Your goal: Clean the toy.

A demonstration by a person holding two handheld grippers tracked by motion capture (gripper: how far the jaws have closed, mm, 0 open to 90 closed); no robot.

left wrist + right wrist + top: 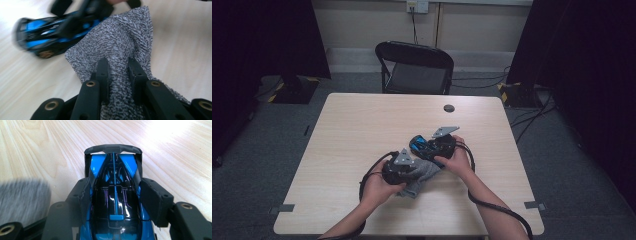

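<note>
A blue and black toy race car (115, 195) sits between the jaws of my right gripper (115, 197), which is shut on its sides. In the high view the car (418, 145) lies near the table's middle, with the right gripper (439, 145) behind it. My left gripper (118, 75) is shut on a grey knitted cloth (120, 45), which rises toward the car (42, 35). Seen from above, the cloth (424, 172) hangs between both hands, just in front of the left gripper (404, 167). The cloth's blurred edge (23, 200) shows left of the car.
The light wooden table (362, 125) has a small dark round disc (449, 108) near its far edge. A black folding chair (414, 67) stands behind the table. Cables trail from both grippers over the table's front.
</note>
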